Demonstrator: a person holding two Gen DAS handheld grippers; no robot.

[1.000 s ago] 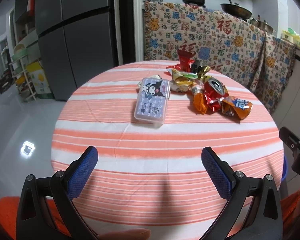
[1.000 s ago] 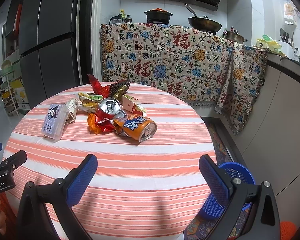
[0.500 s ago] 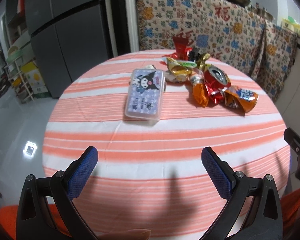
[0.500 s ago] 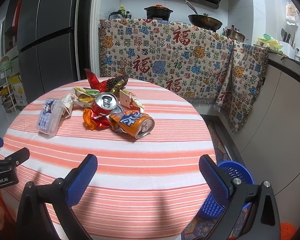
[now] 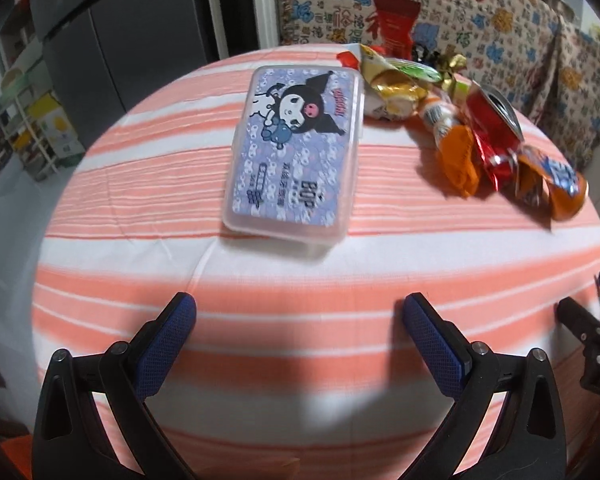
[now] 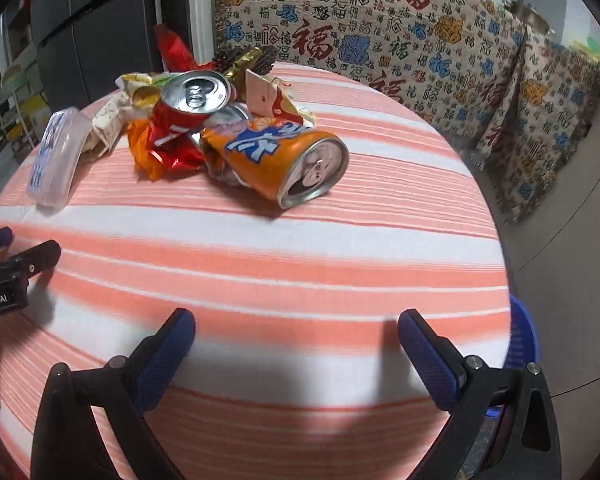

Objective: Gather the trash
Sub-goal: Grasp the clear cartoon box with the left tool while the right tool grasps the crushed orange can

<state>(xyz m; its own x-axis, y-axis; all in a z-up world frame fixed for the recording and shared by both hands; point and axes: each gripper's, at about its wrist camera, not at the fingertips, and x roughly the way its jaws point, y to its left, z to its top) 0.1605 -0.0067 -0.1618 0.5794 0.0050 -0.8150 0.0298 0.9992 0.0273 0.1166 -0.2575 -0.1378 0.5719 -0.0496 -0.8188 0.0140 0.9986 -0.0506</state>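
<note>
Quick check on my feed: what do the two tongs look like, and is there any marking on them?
Both look alike: black plastic frames with silver screw heads, each arm ending in a blue, mesh-textured pad. The left tongs and right tongs match in build. In the right wrist view, the left unit's body carries white lettering ending in "Robot.AI". No cables or sleeves are visible.

Mostly hidden behind the table edge (image 6: 496, 280) — blue basket (image 6: 524, 332). Partly buried under the red can (image 6: 180, 120) — a silver can (image 6: 230, 114), label unreadable. Blurred — small print on the plastic box (image 5: 296, 148).
</note>
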